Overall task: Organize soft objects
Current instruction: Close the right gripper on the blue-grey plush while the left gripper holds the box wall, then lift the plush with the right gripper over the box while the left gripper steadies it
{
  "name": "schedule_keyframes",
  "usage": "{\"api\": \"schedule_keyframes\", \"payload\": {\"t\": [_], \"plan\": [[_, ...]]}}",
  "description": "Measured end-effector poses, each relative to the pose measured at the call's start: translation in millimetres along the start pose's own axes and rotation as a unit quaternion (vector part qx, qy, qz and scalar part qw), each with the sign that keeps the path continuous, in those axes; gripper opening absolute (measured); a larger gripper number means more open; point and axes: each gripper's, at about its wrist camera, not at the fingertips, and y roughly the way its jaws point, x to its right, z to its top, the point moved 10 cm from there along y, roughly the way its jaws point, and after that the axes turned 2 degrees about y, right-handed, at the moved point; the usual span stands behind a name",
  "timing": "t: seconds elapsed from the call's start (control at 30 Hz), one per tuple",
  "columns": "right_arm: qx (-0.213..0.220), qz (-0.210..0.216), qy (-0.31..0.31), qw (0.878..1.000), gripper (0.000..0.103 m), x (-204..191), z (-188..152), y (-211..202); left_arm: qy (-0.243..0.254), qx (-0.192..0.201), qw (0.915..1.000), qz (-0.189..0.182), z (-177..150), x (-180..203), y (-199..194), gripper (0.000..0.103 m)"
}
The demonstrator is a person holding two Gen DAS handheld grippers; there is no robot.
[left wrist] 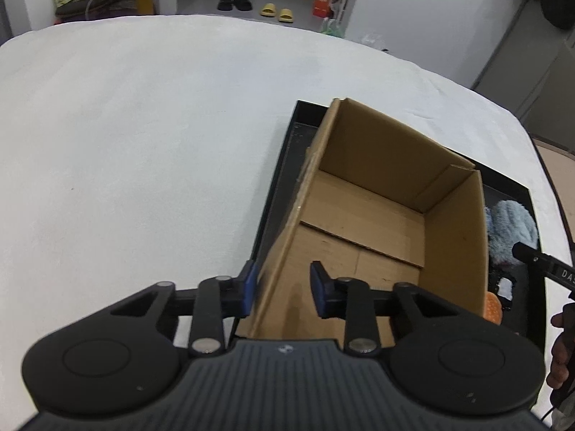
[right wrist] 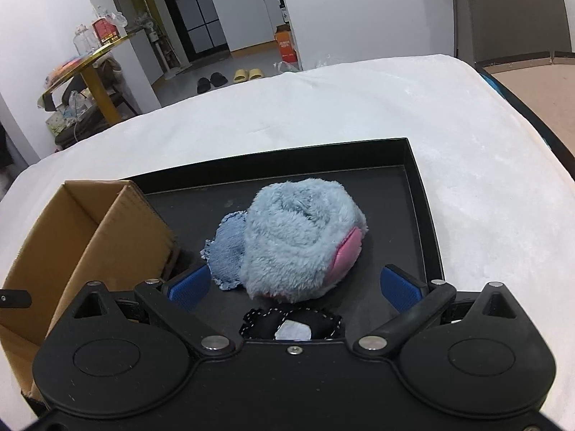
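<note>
An empty cardboard box (left wrist: pixel 377 151) stands at the left end of a black tray (left wrist: pixel 284 165). My left gripper (left wrist: pixel 284 289) straddles the box's near left wall, one blue pad outside and one inside, with a gap still showing, so it is open. On the tray (right wrist: pixel 413 186), right of the box (right wrist: pixel 90 222), lie a fluffy light-blue plush with a pink patch (right wrist: pixel 302 237), a denim scrap (right wrist: pixel 226 251) and a black stitched pouch (right wrist: pixel 291 323). My right gripper (right wrist: pixel 296 285) is wide open, a pad on either side of the plush's near end without touching. An orange soft item (left wrist: pixel 492 309) peeks out beside the box.
The tray rests on a white fleecy cover (left wrist: pixel 143 143) that drops off at the far and right edges. Beyond it on the floor are slippers (left wrist: pixel 233 1) and an orange carton (left wrist: pixel 323 0). A gold-rimmed side table (right wrist: pixel 90 57) with jars stands far left. A hand (left wrist: pixel 560 352) shows at the right edge.
</note>
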Motion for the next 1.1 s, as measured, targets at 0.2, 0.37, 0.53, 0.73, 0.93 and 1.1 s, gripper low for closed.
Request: {"api": "schedule_keyframes", "payload": {"t": [0.2, 0.37, 0.53, 0.73, 0.93, 1.1], "plan": [[0.004, 0.0, 0.002, 1.0, 0.102, -4.5, 1.0, 11.3, -0.027, -0.014, 0.9995, -0.005, -9.8, -2.3, 5.2, 0.013], [-0.004, -0.017, -0.004, 1.0, 0.095, -3.6, -3.9, 23.5, -0.041, -0.013, 0.9991, -0.006, -12.3, -0.7, 6.5, 0.013], [-0.009, -0.027, -0.003, 1.0, 0.066, -3.0, -5.1, 29.3, -0.055, -0.013, 0.9984, -0.008, -13.9, -0.1, 8.8, 0.014], [-0.005, -0.021, 0.01, 1.0, 0.056, -3.5, -6.9, 18.2, -0.063, -0.012, 0.9979, -0.014, -16.1, -1.4, 9.9, 0.014], [0.001, -0.012, 0.016, 1.0, 0.056, -8.9, -9.4, 2.4, -0.058, -0.014, 0.998, -0.022, -17.7, -0.7, 8.9, 0.014], [0.016, -0.001, 0.025, 1.0, 0.056, -16.9, -2.6, -17.3, -0.053, -0.019, 0.998, -0.03, -18.5, 3.2, 10.6, 0.014]]}}
